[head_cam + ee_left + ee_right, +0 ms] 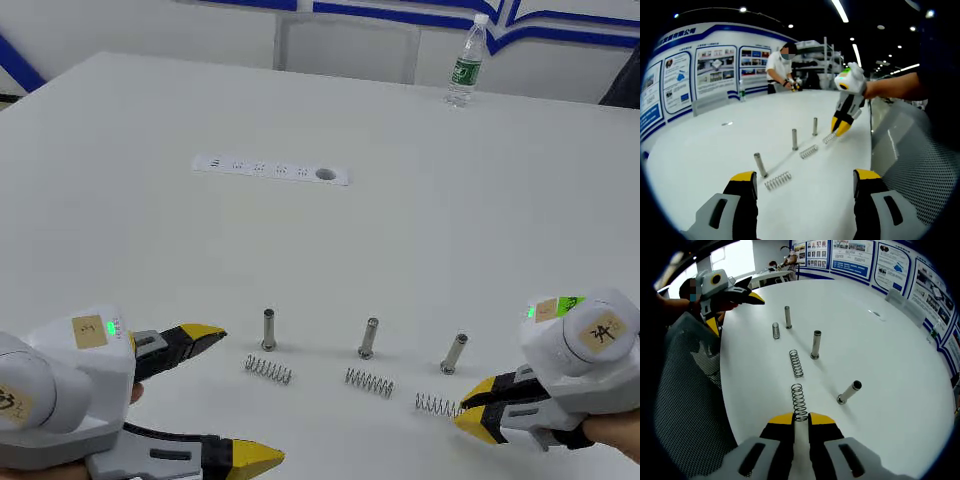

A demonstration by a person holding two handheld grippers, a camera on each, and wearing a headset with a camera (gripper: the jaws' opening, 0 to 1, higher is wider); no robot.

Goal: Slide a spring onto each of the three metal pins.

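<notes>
Three metal pins stand in a row on the white table: left pin (268, 329), middle pin (368, 338) and right pin (454, 353), which leans. A spring lies in front of each: left spring (268, 369), middle spring (369, 381), right spring (436, 404). My right gripper (472, 407) is low on the table, its jaws shut on the near end of the right spring (799, 400). My left gripper (232, 395) hovers open near the left spring (778, 180), holding nothing.
A white power strip (270, 169) lies mid-table and a water bottle (465, 65) stands at the far edge. A grey mesh chair (685, 390) sits beside the table's near edge. A person (777, 67) stands at the table's far end.
</notes>
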